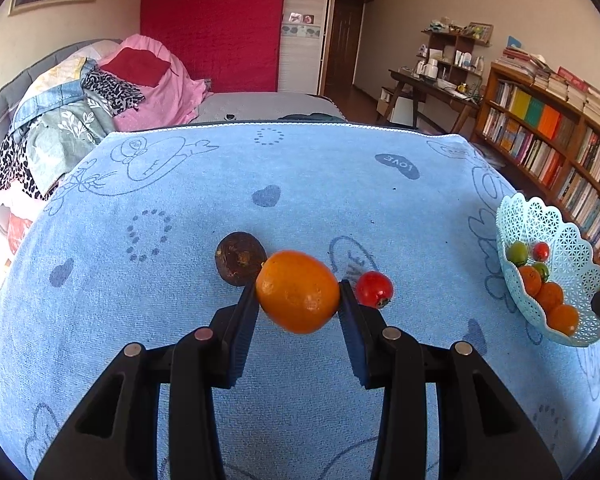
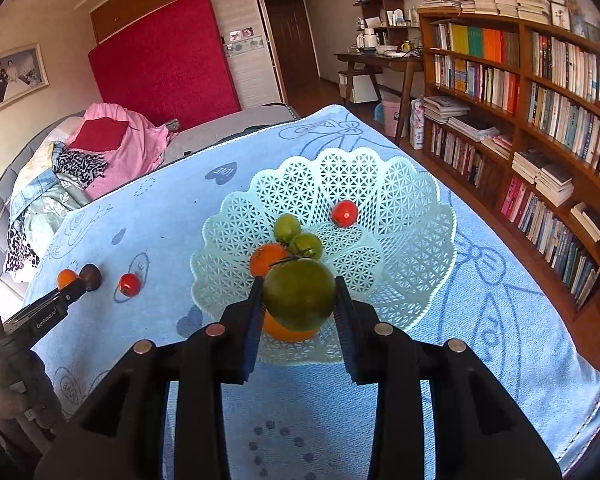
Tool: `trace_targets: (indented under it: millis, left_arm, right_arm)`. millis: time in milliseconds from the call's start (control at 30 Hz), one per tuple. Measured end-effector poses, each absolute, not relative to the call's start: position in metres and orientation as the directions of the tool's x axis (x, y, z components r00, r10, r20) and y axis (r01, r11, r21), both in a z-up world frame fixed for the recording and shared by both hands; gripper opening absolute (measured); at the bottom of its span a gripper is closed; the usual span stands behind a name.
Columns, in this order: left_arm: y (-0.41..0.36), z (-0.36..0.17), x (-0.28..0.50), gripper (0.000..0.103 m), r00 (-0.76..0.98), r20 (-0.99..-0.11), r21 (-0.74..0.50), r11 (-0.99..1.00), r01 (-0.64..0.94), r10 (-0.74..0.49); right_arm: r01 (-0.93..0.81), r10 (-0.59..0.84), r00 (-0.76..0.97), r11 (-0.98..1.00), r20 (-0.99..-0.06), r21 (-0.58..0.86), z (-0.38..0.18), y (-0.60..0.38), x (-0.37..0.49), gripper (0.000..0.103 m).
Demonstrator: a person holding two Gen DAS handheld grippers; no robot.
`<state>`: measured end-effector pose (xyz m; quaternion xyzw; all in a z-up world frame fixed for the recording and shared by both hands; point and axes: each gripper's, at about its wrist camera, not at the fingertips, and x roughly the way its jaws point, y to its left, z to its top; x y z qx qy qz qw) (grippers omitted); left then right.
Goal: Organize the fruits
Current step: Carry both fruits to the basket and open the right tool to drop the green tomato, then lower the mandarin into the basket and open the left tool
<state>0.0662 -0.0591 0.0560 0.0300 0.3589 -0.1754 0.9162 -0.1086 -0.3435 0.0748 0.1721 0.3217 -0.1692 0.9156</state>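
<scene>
Currently, an orange fruit [image 1: 298,291] is held between the two black fingers of the left gripper [image 1: 299,294], the pads pressed on its sides. It is oval rather than round, and its long axis runs across from one finger to the other, tilted slightly down to the right in the left wrist view. It is seen against a blue towel [image 1: 340,200] that covers the table. Just behind the left finger a dark brown round fruit [image 1: 240,258] lies on the towel, and just beside the right finger a small red tomato [image 1: 374,290] lies with its stem end turned down toward the camera.

A green tomato [image 2: 299,294] is clamped in the right gripper [image 2: 299,296], its stem pointing up and away. It is seen over the near part of a pale lattice basket [image 2: 400,200] with a scalloped rim. Inside the basket are seen two smaller green tomatoes [image 2: 287,228], one small red tomato [image 2: 344,213] and orange fruits [image 2: 267,259] — one more is partly hidden under the held tomato.

The basket sits near the towel's right edge, with a wooden bookshelf [image 2: 540,100] beyond. Bare towel lies between the basket and the loose fruits — and more across the far half of the table.
</scene>
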Motion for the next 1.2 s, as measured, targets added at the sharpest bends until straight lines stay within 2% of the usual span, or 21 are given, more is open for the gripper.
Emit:
trace_targets:
  millis: [733, 1200]
  left_arm:
    - [-0.142, 0.081, 0.005, 0.041, 0.640, -0.631, -0.016, 0.833, 0.553, -0.437]
    - [-0.210, 0.076, -0.009, 0.041, 0.562, -0.654, -0.018, 0.753, 0.658, -0.507]
  right_arm:
    - [0.459, -0.219, 0.760, 0.847, -0.612, 0.268, 0.068, -0.382, -0.130, 0.036]
    - [0.446, -0.228, 0.789, 0.851, -0.571, 0.276, 0.072, -0.396, -0.143, 0.036]
